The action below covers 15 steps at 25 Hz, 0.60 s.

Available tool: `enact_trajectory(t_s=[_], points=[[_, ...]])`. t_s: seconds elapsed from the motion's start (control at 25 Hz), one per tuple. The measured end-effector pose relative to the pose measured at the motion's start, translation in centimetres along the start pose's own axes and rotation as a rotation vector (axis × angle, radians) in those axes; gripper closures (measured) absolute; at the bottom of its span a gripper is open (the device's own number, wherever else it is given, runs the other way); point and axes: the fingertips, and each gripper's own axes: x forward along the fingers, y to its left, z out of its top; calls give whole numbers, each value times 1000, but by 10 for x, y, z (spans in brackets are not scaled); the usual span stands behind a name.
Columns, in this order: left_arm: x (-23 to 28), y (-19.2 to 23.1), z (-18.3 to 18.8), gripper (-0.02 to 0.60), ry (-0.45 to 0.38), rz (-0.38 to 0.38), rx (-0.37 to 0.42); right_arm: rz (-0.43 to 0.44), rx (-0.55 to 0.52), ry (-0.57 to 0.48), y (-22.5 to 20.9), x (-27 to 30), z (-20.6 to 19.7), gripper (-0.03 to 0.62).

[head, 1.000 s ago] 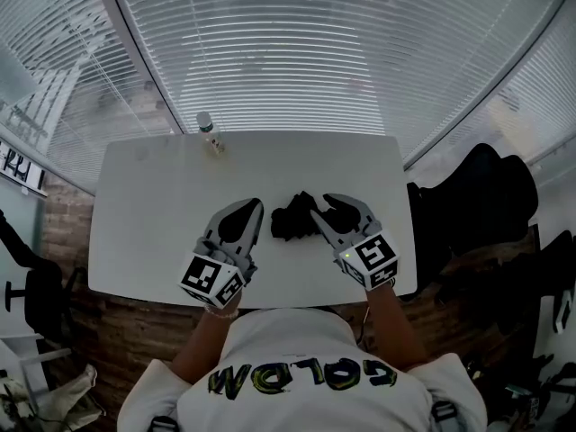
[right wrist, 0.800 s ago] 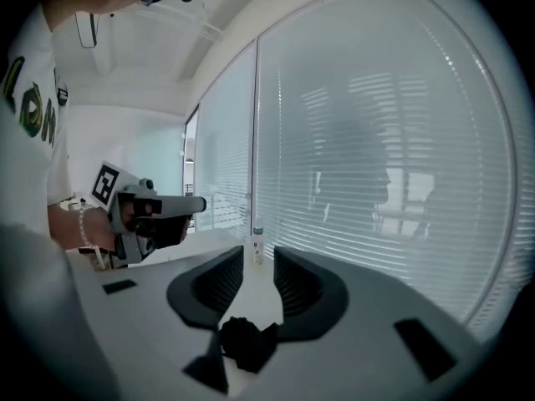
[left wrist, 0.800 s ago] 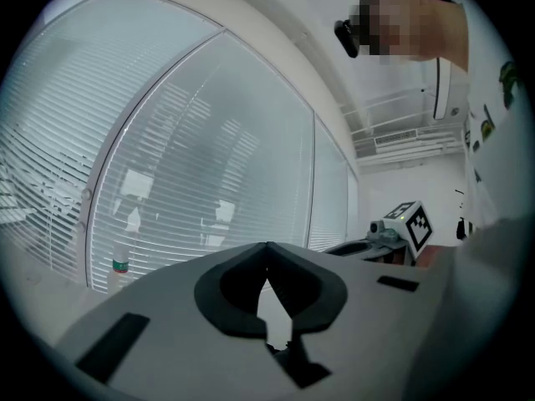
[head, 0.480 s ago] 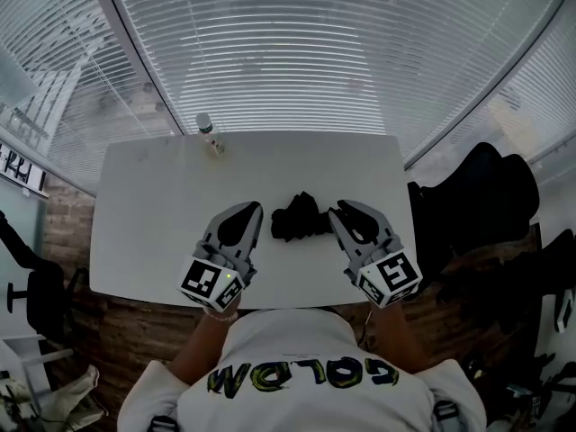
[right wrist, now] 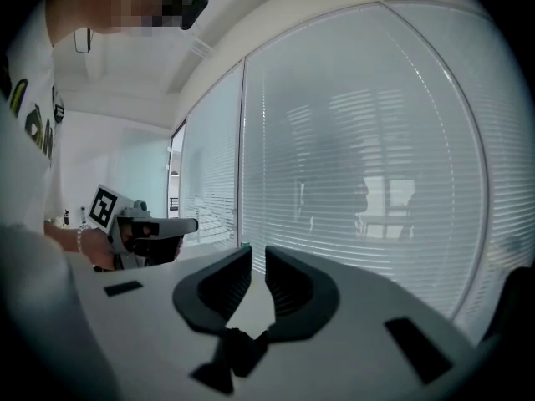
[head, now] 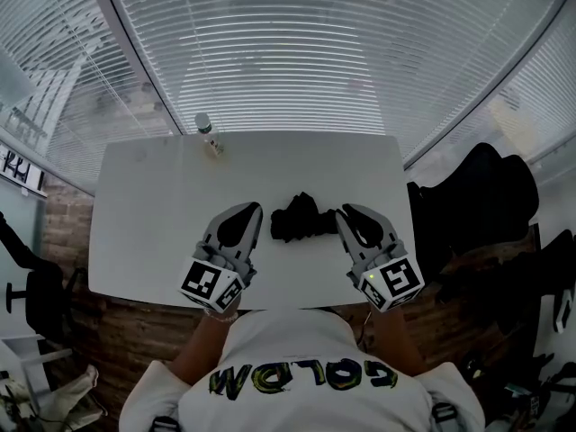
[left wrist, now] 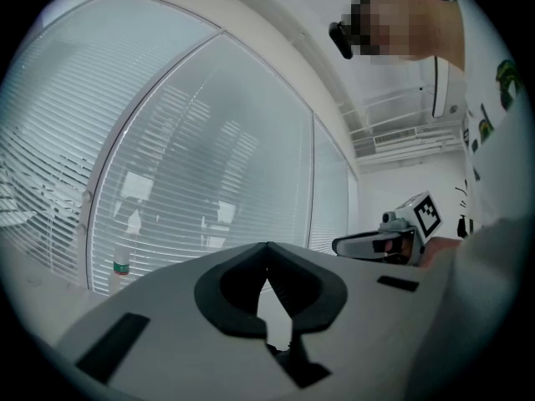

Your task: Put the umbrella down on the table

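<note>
Lying on the table point(head: 162, 196) near the middle of its front edge, the folded umbrella point(head: 300, 217) is held by neither gripper. The left gripper point(head: 251, 208) is shut tip to tip, empty. The right gripper point(head: 346, 211), just beside the umbrella, is narrowed to a slit, empty. A bottle point(head: 209, 133) is set at the far edge.

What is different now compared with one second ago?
The right gripper drew back from the umbrella, rightward and toward the person, and shut empty. The umbrella on the table, the left gripper and the bottle stayed as they were.
</note>
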Motion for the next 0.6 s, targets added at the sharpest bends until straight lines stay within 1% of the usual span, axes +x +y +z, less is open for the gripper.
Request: enact_trajectory(t_s=[0.16, 0.36, 0.6], points=[[-2, 3, -5, 571, 2, 8, -9, -6, -1, 0, 1, 2, -3, 534], [-3, 4, -2, 571, -1, 13, -8, -1, -35, -2, 5, 4, 3, 534], [-4, 11, -14, 571, -7, 12, -12, 2, -41, 2, 8, 10, -9, 534]])
